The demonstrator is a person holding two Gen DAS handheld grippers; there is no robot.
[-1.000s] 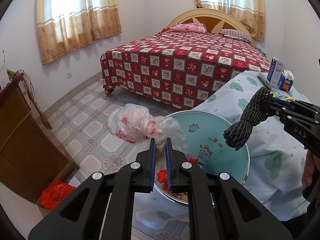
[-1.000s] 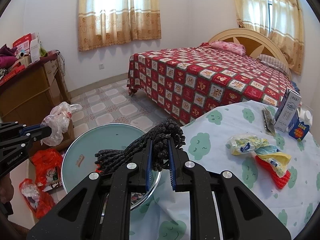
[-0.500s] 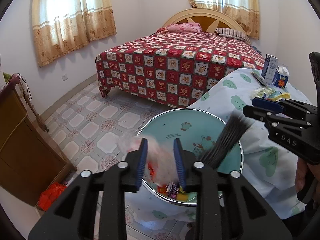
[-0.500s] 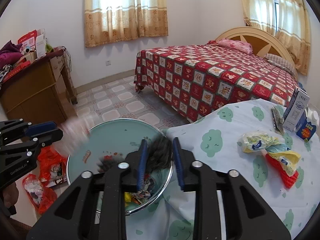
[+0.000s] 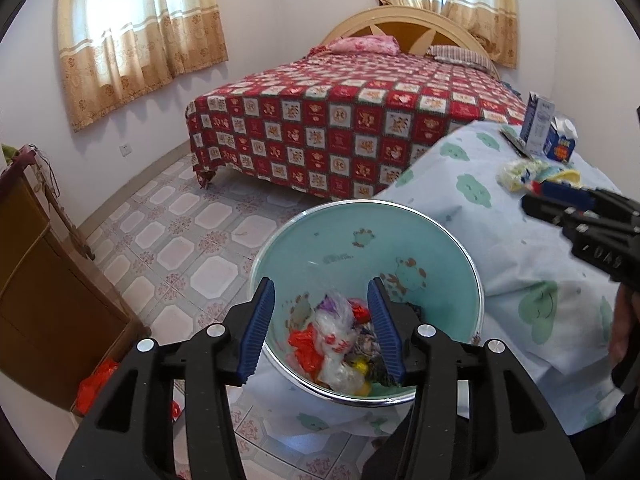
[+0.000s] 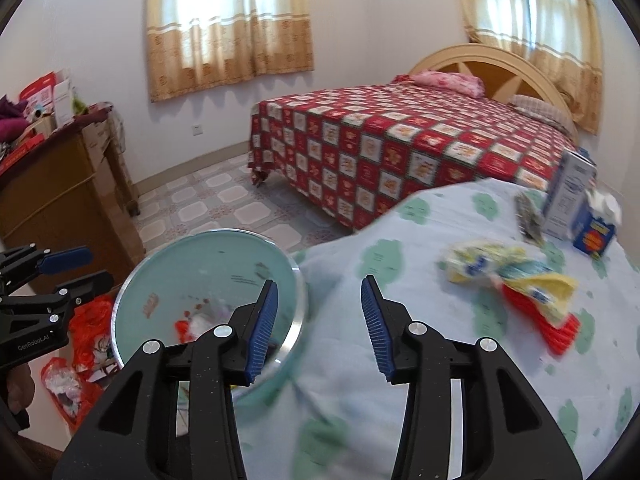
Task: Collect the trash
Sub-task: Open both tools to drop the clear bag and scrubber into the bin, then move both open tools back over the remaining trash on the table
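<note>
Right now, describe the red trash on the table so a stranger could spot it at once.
Start at the table under the pale blue cloth with green cloud prints, standing in front of the red patchwork bed. Near its right side lies a heap of crumpled wrappers. The ridged red plastic piece pokes out beneath the yellow wrapper, the only solid red item there.

Left gripper (image 5: 321,330) spread wide, empty; right gripper (image 6: 319,326) likewise.

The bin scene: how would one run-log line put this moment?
left tongs: open, empty, over bin | right tongs: open, empty | bin: holds trash | wrappers: on table
</note>
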